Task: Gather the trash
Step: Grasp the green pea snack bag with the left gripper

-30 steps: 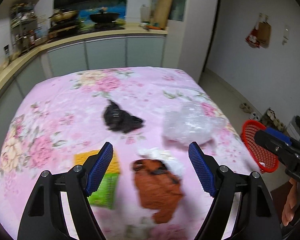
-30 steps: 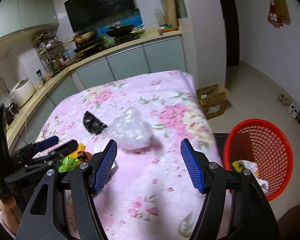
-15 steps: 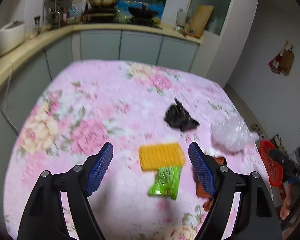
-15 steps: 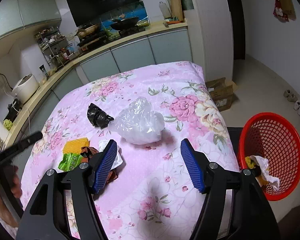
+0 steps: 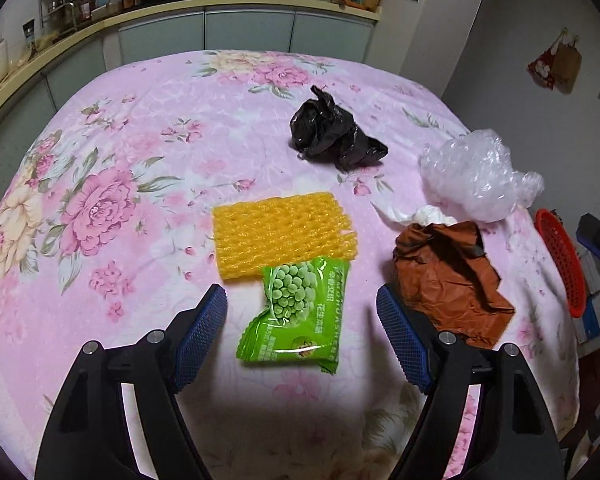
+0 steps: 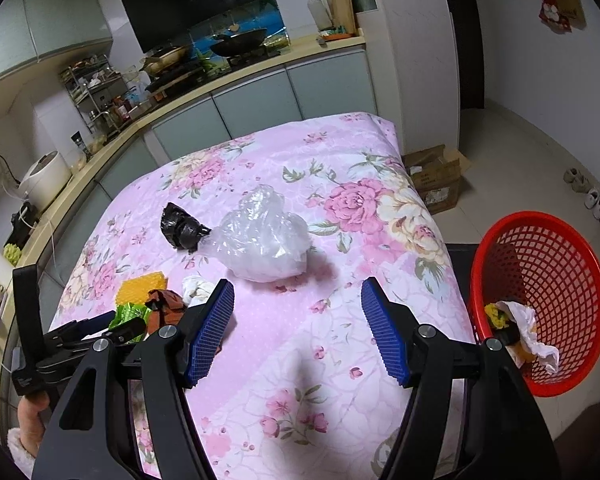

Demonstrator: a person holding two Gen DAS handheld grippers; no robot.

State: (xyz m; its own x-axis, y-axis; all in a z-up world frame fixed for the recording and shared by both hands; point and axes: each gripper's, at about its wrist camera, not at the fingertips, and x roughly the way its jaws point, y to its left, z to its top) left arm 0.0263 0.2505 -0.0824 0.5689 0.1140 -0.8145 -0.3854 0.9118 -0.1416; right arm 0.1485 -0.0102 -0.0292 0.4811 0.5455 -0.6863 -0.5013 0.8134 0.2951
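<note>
My left gripper (image 5: 301,310) is open, its blue pads either side of a green pea snack wrapper (image 5: 298,314) on the pink floral table (image 5: 100,208). A yellow foam net (image 5: 282,236) lies just beyond it, a brown crumpled wrapper (image 5: 448,276) and a white tissue (image 5: 428,214) to the right. A black bag (image 5: 334,136) and a clear plastic bag (image 5: 476,176) lie farther back. My right gripper (image 6: 296,312) is open and empty above the table, short of the clear bag (image 6: 264,240). The red basket (image 6: 540,276) stands at the right.
The basket holds a white tissue and yellow scrap (image 6: 516,328). A cardboard box (image 6: 436,176) sits on the floor past the table's far corner. A kitchen counter (image 6: 220,80) with a stove runs behind. The left gripper also shows in the right wrist view (image 6: 96,330).
My left gripper has swung left and come down close over the green wrapper and yellow net. My right gripper has shifted only slightly. Both stay open.
</note>
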